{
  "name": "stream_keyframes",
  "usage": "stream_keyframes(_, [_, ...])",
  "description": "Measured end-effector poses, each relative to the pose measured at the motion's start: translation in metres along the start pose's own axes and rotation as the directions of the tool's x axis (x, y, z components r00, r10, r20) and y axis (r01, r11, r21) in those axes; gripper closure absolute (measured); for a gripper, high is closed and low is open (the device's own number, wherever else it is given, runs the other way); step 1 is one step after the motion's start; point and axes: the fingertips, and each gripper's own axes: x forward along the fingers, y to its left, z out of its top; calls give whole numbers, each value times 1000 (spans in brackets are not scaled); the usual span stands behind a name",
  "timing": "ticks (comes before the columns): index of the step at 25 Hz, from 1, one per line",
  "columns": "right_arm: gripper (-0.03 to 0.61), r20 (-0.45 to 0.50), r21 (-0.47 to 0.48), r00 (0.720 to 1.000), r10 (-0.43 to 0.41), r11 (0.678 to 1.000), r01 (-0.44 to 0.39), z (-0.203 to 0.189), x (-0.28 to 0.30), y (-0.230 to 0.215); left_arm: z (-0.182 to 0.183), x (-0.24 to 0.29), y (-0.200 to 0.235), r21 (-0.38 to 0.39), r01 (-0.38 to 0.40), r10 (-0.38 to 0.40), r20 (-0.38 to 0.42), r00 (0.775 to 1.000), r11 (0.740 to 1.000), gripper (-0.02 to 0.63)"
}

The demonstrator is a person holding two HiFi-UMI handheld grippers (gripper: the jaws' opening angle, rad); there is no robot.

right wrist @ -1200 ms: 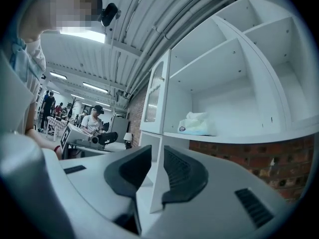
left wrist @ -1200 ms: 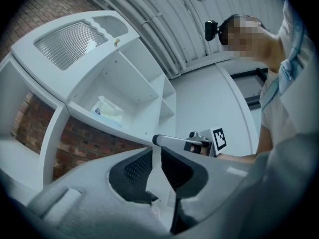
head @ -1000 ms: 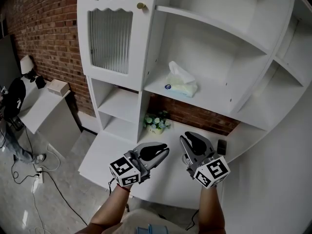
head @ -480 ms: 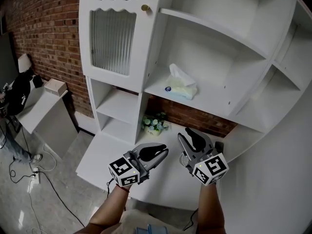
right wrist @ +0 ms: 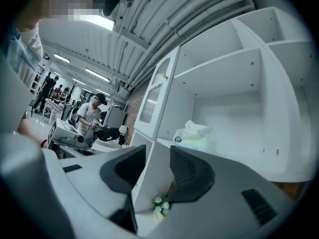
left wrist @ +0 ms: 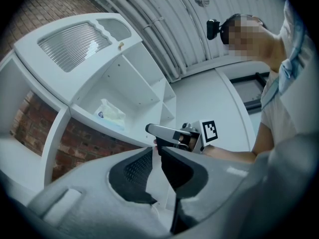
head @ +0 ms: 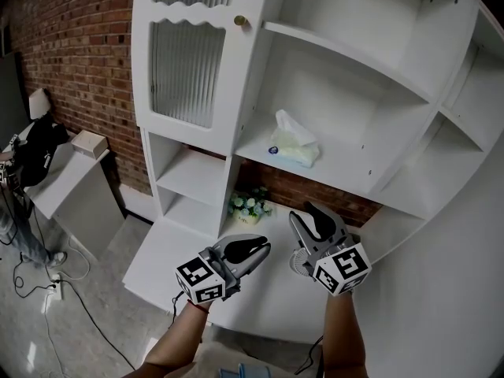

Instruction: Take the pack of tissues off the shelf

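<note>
The pack of tissues (head: pixel 295 146), pale green with a white sheet sticking out of its top, lies on the middle shelf (head: pixel 346 172) of a white cabinet. It also shows in the left gripper view (left wrist: pixel 110 114) and straight ahead in the right gripper view (right wrist: pixel 195 136). My right gripper (head: pixel 303 211) (right wrist: pixel 158 151) hovers over the counter, below and well short of the pack. Its jaws have just been opening and nothing is between them. My left gripper (head: pixel 266 246) (left wrist: pixel 155 149) hangs lower to the left, shut and empty.
A small pot of white flowers (head: pixel 250 205) stands on the counter under the shelf. A ribbed glass door (head: pixel 185 69) with a brass knob (head: pixel 239 20) closes the cabinet's upper left part. A low side table (head: pixel 59 172) stands at far left. People work in the background (right wrist: pixel 92 116).
The right gripper has risen a little toward the shelf and its jaws have spread apart. The left gripper has stayed where it was.
</note>
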Motion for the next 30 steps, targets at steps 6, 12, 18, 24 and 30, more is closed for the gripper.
stream_keyframes(6, [423,-19,-47,1000,-16,999,15,7,8,-9,1,-2,4,-5,-5,5,1,1000,1000,554])
stream_keyframes(12, [420,-39,-77,999,-23,997,20,10,14,-12,6,-3,6,0,2,-2,8,1000,1000,554])
stream_keyframes(18, [419,-62,-130,997,-35,991,27,13,20,-20,6,-2,7,-4,12,-12,0,1000,1000,554])
stream_keyframes(24, [411,-88,-174,995,-56,984,40,16,28,-32,5,0,10,-5,21,-21,-9,1000,1000,554])
stream_keyframes(30, [407,-119,-219,991,-65,975,38,16,37,-41,7,3,16,-4,26,-26,-5,1000,1000,554])
